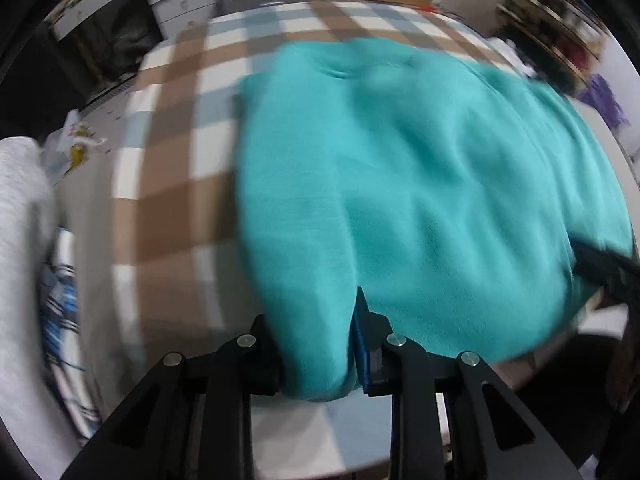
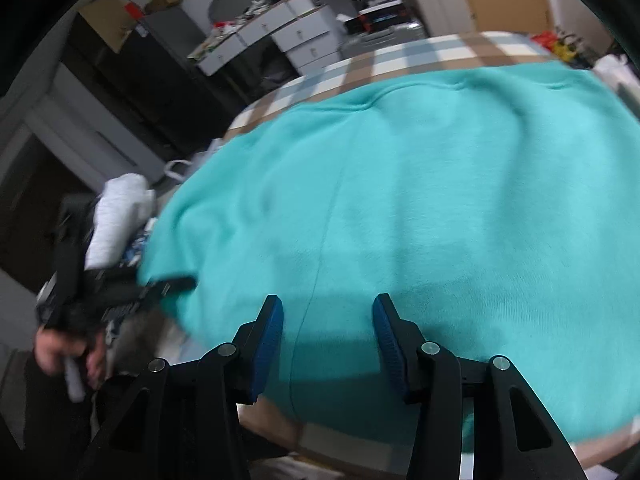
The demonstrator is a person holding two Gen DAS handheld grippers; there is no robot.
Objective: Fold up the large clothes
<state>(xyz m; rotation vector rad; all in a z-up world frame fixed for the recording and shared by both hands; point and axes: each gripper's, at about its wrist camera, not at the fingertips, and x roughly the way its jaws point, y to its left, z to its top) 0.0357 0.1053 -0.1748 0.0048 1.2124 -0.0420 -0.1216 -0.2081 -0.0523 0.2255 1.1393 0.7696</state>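
Fingers of left gripper (image 1: 316,344) pinch teal garment (image 1: 420,184) hem on checked table (image 1: 168,184).

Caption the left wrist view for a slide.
Left gripper pinching the near edge of a teal sweatshirt on a checked table.

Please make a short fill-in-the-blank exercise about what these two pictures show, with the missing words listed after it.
1. The sweater spread on the table is ____ in colour.
2. The tablecloth under it has a ____ pattern.
3. The left tongs are closed on the sweater's near ____.
4. The right tongs stand ____, with the fabric between their blue pads but not pinched.

Missing words: turquoise; checked; edge; open
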